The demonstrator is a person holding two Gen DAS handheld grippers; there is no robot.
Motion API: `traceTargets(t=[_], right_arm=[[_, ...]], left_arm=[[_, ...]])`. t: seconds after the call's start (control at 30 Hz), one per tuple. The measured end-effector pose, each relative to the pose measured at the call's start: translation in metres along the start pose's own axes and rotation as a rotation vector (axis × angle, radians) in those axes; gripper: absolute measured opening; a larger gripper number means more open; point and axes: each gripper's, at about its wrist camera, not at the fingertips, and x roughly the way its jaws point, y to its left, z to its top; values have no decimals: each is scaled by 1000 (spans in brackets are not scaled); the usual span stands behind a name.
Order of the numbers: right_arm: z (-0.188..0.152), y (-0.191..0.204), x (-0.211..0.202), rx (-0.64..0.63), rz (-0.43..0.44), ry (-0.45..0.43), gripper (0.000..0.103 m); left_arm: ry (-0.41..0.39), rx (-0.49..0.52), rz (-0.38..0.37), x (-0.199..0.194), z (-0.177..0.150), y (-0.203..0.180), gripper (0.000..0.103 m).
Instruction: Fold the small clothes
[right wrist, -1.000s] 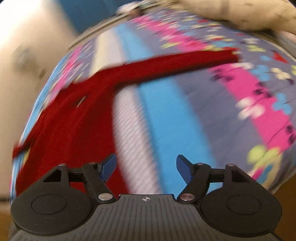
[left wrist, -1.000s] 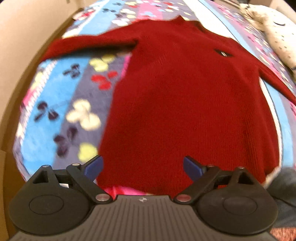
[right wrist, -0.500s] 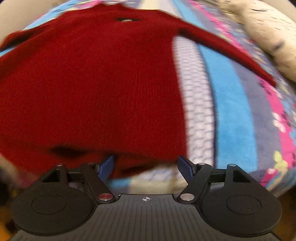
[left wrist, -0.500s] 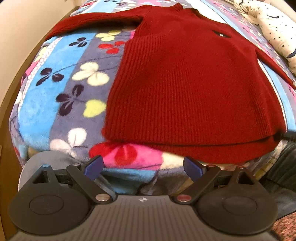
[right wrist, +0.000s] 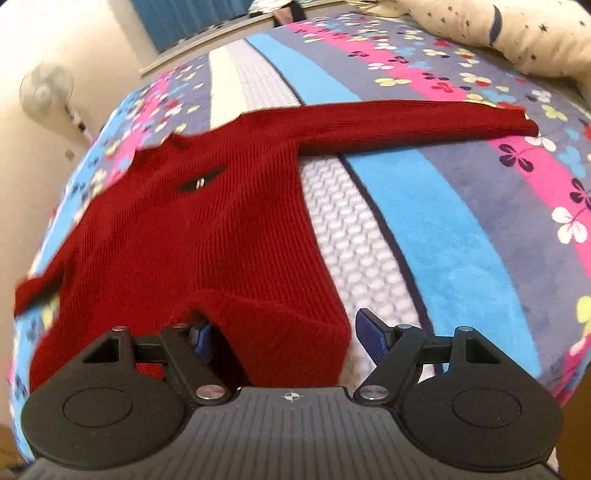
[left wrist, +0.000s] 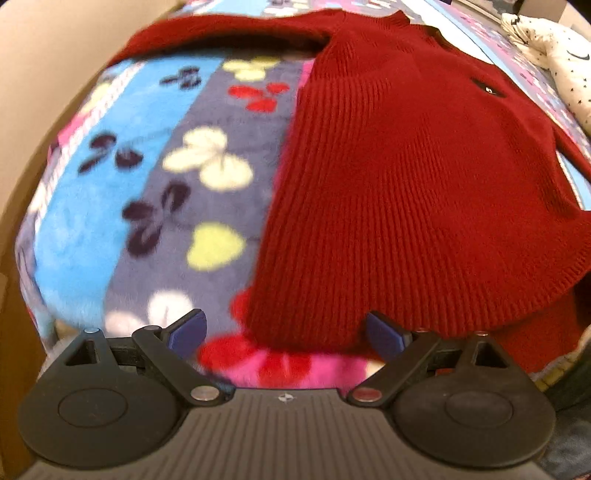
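Observation:
A dark red knitted sweater (left wrist: pixel 406 177) lies flat on a flowered fleece blanket (left wrist: pixel 147 177), sleeves spread out to both sides. My left gripper (left wrist: pixel 286 332) is open at the sweater's lower left hem corner, which lies between its blue fingertips. In the right wrist view the sweater (right wrist: pixel 192 229) fills the left half, one sleeve (right wrist: pixel 406 122) stretched to the right. My right gripper (right wrist: pixel 286 338) is open around the lower right hem corner, which is lifted and bunched between the jaws.
A cream star-print pillow (left wrist: pixel 554 55) lies at the far right of the bed, also in the right wrist view (right wrist: pixel 498 29). A wall runs along the left (left wrist: pixel 37 74). A fan (right wrist: pixel 46 88) stands beyond the bed. The blanket's near edge drops off below both grippers.
Both grippers have moved in to the sweater's hem. The left closed in on the lower left corner; the right swung from mid-hem to the lower right corner. Both stayed open.

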Motion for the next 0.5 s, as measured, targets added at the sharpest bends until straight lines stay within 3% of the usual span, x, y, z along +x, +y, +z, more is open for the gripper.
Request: traceTargets(t=[0.13, 0.27, 0.5], right_arm=[[26, -3, 15, 42, -6, -9, 77], [40, -3, 29, 73, -23, 4, 77], [58, 6, 57, 88, -63, 47, 77]], left_arm=[[-6, -87, 15, 6, 19, 12, 96], [-19, -200, -51, -3, 36, 30, 96], [-64, -6, -207, -38, 30, 1, 96]])
